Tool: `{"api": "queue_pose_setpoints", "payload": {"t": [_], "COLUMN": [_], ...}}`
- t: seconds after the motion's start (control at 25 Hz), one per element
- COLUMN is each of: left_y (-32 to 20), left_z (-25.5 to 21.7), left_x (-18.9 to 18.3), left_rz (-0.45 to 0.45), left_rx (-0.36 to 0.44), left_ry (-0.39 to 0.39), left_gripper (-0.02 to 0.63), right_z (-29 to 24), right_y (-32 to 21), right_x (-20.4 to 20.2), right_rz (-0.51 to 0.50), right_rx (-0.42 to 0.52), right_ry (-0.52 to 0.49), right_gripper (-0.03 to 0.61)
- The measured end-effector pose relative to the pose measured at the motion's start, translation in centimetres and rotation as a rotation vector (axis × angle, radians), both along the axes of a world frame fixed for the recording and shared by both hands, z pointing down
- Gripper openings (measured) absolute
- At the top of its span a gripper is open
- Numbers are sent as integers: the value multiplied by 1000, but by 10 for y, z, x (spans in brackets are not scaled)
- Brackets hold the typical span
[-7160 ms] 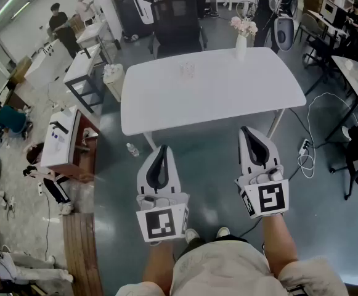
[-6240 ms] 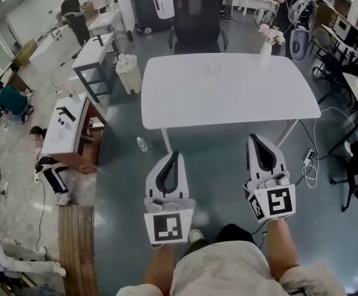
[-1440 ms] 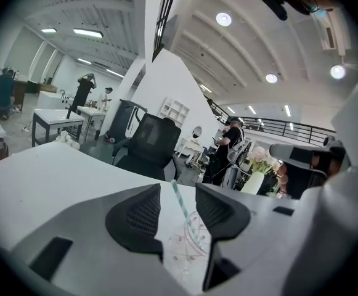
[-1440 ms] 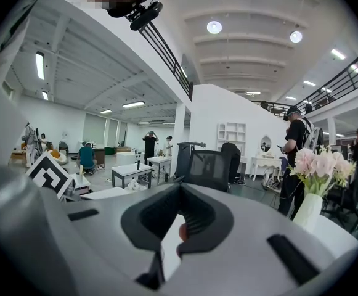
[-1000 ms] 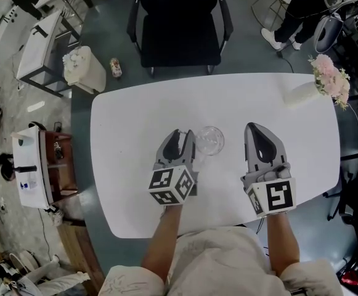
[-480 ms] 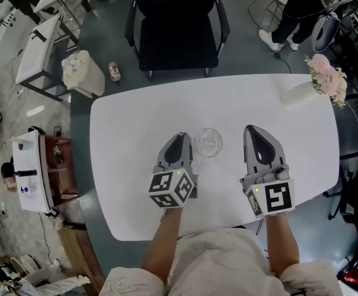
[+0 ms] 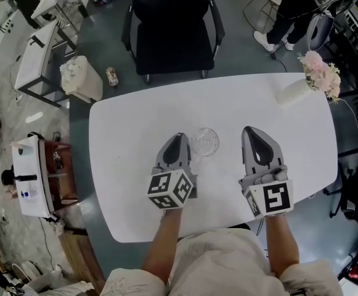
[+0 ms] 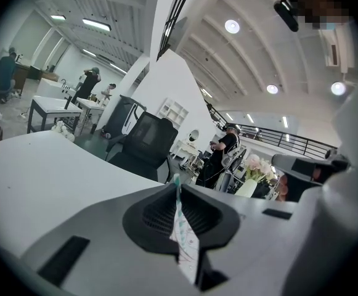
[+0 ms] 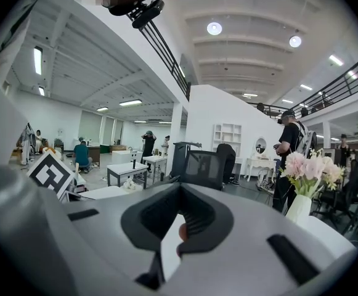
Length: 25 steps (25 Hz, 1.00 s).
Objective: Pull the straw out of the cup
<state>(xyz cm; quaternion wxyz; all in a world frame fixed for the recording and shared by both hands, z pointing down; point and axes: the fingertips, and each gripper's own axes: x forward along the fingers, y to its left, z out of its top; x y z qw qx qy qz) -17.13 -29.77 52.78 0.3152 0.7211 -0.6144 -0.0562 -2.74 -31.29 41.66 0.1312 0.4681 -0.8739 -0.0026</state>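
A clear glass cup (image 7: 205,142) stands near the middle of the white table (image 7: 135,122). My left gripper (image 7: 179,138) lies just left of the cup, tips level with its rim. In the left gripper view its jaws are closing and pinch a white straw with teal print (image 8: 182,233), which sticks up between them near the left gripper's (image 8: 177,187) tips. The straw does not show in the head view. My right gripper (image 7: 253,131) rests to the right of the cup, apart from it, jaws together and empty; the right gripper's (image 9: 179,190) own view shows nothing held.
A white vase of pink flowers (image 7: 317,73) stands at the table's far right corner, also seen as the vase (image 9: 302,165). A black office chair (image 7: 169,36) sits behind the table's far edge. People and desks are farther off in the room.
The left gripper's jaws have closed from wide apart onto the straw beside the cup. Both hands have kept their places.
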Motion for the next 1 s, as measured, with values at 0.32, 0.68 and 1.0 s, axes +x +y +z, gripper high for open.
{"api": "queue_pose_setpoints", "payload": {"t": [0.32,0.68,1.0], "left_y": [5,22,47], "left_z": [-22,-61,-114], "left_x": [6,24,55], "left_rz": [5,-17,-31], "left_rx": [51,109,200], "left_ry": [-41,-131,-271], "left_gripper": [21,21,21], "right_z": [-11,-29,-53], "right_y": [9,19,35], "right_x": [16,46,75], "right_rz": [28,22,-37], "right_rx": [27,53,84], "right_ry": [-22,-82,-118], "right_gripper": [0,0,0]}}
